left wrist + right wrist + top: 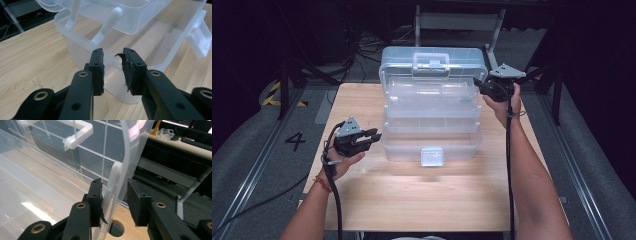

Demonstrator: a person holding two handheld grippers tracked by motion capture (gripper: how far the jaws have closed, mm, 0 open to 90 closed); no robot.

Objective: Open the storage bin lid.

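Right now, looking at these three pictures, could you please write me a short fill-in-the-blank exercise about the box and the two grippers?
1. The clear plastic tool box stands on a ____ table.
2. The box's lid stands ____.
3. The right gripper has its jaws around the ____ of the lid.
4. The left gripper points at the box's bottom tub, with ____ between its jaws.

Missing words: wooden; open; edge; nothing

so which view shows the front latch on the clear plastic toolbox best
The high view: the clear plastic toolbox's front latch faces the camera, centred on the base. The left gripper view catches it side-on at the right edge; the right gripper view looks at the lid's edge.
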